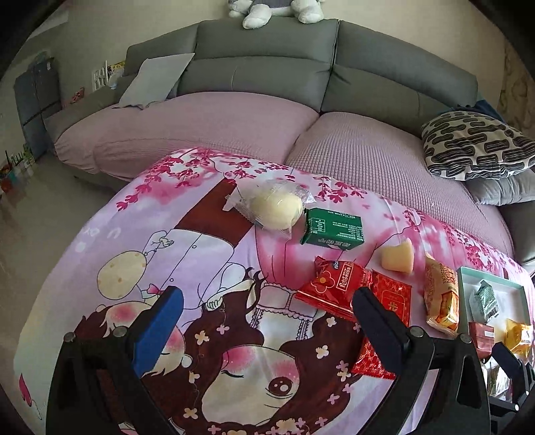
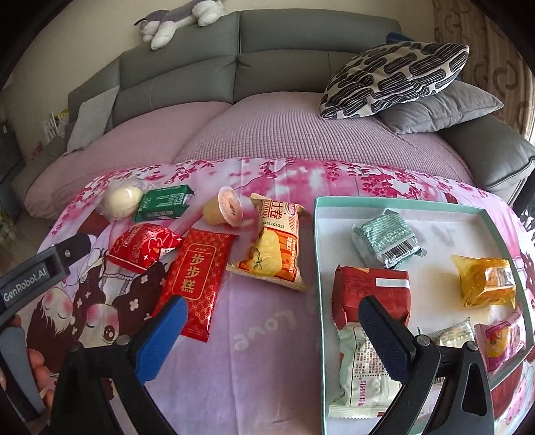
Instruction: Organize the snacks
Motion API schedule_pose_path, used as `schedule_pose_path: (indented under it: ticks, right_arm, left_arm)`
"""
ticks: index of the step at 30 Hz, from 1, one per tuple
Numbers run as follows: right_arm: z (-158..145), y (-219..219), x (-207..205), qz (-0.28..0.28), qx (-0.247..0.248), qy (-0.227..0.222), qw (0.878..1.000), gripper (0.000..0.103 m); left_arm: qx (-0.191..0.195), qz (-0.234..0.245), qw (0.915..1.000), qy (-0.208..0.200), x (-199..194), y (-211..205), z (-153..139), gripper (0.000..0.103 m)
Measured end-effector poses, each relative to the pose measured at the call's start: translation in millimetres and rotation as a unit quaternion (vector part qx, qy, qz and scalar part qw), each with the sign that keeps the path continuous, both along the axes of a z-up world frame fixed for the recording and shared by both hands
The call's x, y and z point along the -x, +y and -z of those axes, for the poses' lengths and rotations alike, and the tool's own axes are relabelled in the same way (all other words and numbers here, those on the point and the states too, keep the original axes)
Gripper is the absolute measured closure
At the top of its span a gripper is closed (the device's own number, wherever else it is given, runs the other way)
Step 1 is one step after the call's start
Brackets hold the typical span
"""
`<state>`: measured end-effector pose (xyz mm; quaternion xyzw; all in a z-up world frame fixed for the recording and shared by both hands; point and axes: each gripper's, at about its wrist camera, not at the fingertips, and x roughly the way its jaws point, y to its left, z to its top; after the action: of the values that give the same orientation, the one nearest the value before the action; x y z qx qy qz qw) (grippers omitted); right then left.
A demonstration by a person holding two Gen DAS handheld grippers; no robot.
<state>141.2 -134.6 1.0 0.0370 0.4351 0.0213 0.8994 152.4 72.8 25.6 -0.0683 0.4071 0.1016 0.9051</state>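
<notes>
Snacks lie on a pink cartoon cloth. Loose ones: a wrapped pale bun, a green pack, a jelly cup, a small red pack, a long red pack and a yellow pack. A teal-rimmed white box holds several packs. My left gripper is open and empty above the cloth. My right gripper is open and empty, straddling the box's left rim.
A grey sofa with a pink cover runs behind the table. A patterned cushion and a grey cushion lie at its right. A plush toy sits on the backrest. The left gripper's body shows at the left.
</notes>
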Motion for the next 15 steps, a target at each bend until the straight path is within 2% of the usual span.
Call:
schedule_pose_path:
  ticks: [5,8,15]
  right_arm:
    - [-9,-11,-9,0.000,-0.027,-0.006,1.000,0.000]
    - [-10,-11,-11,-0.011,-0.027,-0.008,1.000,0.000]
    - [-10,-7,-24,-0.019,-0.019,0.007,1.000,0.000]
  left_arm:
    - [0.022,0.007,0.9997,0.012,-13,2,5,0.002]
    - [0.037,0.013,0.9992,0.004,-18,3,5,0.002]
    - [0.015,0.050,0.9986,0.008,-32,-14,1,0.002]
